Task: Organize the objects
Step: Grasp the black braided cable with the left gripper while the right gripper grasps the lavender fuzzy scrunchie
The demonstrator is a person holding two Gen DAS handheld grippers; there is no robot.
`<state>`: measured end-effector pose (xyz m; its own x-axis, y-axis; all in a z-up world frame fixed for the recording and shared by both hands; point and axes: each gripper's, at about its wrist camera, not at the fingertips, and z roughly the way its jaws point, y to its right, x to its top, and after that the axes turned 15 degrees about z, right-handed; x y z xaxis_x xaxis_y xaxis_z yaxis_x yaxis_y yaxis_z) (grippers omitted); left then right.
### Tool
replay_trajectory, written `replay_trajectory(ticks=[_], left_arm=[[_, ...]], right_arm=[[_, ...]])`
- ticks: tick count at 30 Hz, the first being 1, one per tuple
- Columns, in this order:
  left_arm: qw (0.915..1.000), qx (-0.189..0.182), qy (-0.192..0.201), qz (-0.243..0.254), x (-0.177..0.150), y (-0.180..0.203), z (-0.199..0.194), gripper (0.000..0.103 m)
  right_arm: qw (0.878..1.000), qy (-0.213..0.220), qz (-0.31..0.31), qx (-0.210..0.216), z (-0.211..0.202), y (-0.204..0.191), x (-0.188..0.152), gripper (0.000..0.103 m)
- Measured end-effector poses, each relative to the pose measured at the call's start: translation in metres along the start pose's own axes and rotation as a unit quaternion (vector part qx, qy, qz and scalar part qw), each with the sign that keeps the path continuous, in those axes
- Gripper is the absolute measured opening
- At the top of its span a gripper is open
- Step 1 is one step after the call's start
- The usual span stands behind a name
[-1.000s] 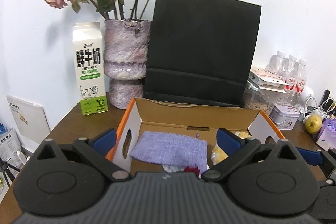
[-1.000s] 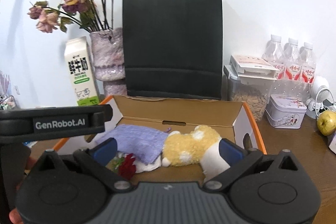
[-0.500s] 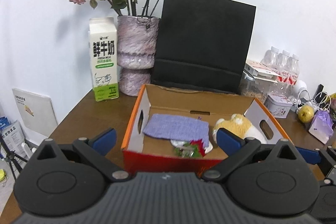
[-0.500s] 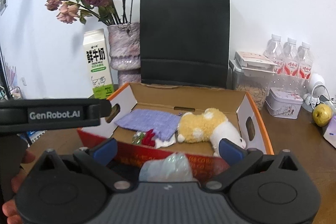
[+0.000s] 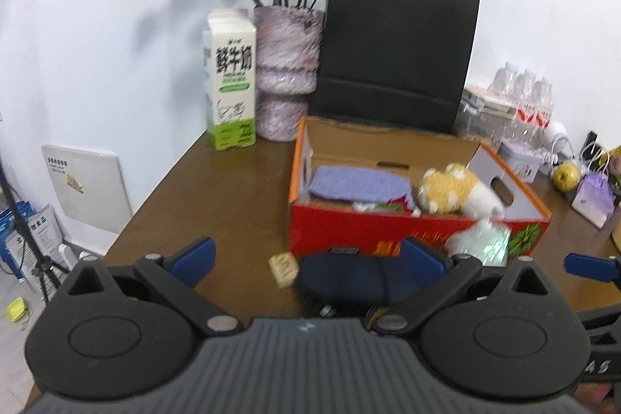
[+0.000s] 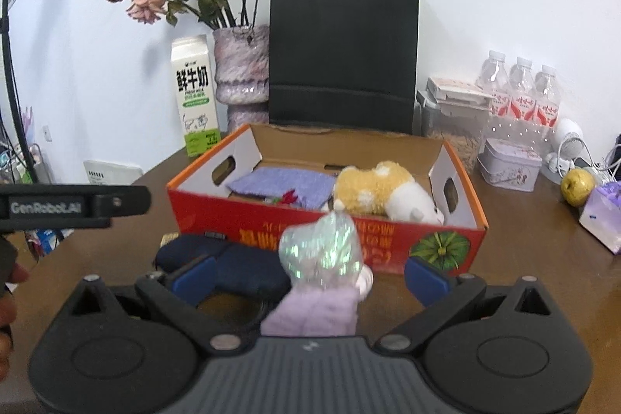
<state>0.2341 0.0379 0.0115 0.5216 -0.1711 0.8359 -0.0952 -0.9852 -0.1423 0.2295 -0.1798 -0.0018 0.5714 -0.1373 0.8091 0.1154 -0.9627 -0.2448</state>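
Observation:
A red and orange cardboard box (image 5: 372, 231) (image 6: 252, 216) sits on the brown table, holding a purple cloth (image 5: 357, 183) (image 6: 279, 185) and a yellow-and-white plush (image 5: 454, 189) (image 6: 384, 193). In front of the box lie a navy pouch (image 5: 341, 276) (image 6: 229, 262), a small beige block (image 5: 285, 263) and a lilac item with an iridescent wrapped top (image 6: 318, 247) (image 5: 481, 241). My left gripper (image 5: 306, 258) is open just short of the pouch. My right gripper (image 6: 310, 276) is open, with the wrapped item standing between its fingers, untouched.
Behind the box stand a milk carton (image 5: 231, 88), a purple vase of dried roses (image 5: 287, 64) and a black paper bag (image 5: 392, 57). At the right are water bottles (image 6: 520, 92), a tin (image 6: 508, 163), an apple (image 6: 576, 181) and a small purple bag (image 6: 605, 216).
Both grippers have drawn back from over the box to the table in front of it. The navy pouch, the beige block and the wrapped item have come into view.

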Motion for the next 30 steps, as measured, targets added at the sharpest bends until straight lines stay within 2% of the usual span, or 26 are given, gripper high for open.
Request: replay_trajectory(ticks=[11,19,28,30], left_arm=[[0.9983,-0.004,-0.055,0.018,-0.049,-0.016,0.0,0.103],[0.9977,-0.013,-0.067,-0.002,-0.052,-0.007,0.016,0.103],[0.9967,-0.005,-0.08,0.007,-0.038,0.036,0.051,0.103],[0.9963,-0.003,-0.085,0.01,-0.041,0.043,0.055,0.103]], right_arm=[[0.999,-0.04,-0.001,-0.021,-0.001,0.01,-0.038,0.103],[0.998,-0.053,0.007,-0.04,0.015,0.013,-0.048,0.103],[0.997,-0.056,0.022,-0.049,0.04,0.012,-0.049,0.09],[0.997,-0.061,0.026,-0.046,0.043,0.014,-0.051,0.081]])
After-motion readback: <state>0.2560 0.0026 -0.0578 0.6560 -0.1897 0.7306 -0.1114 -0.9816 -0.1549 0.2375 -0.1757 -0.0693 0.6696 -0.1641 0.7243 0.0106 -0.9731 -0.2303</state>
